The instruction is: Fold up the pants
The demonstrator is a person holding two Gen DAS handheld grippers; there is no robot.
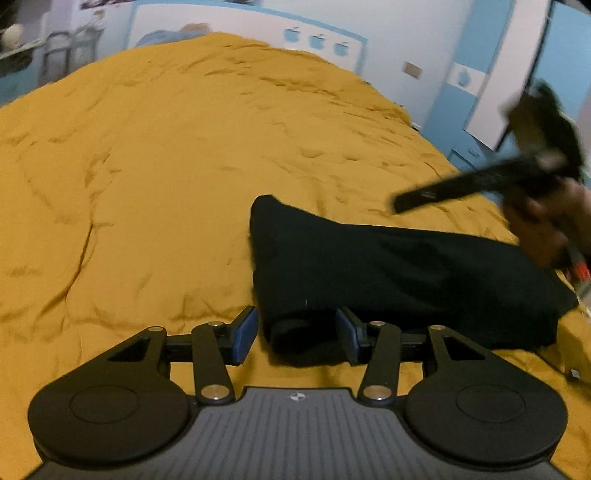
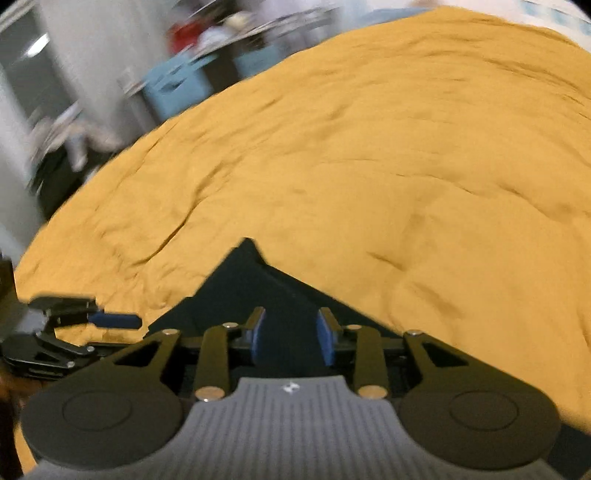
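Lying crosswise on the bedspread [image 1: 147,184], folded pants [image 1: 388,280] sit between both grippers' parted fingers.

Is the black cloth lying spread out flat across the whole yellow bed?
No, the black fabric pants sit folded in a compact bundle on one small patch of the mustard-yellow bedspread.

Pants [image 1: 388,280] lie on bedspread [image 1: 166,166], near edge, right of centre in left wrist view. Left gripper [image 1: 295,332] near end of pants, fingers either side of rolled edge. Right gripper [image 2: 291,332] over pants' opposite end, right of left gripper. Wall [image 1: 258,26] beyond far edge of bedspread.
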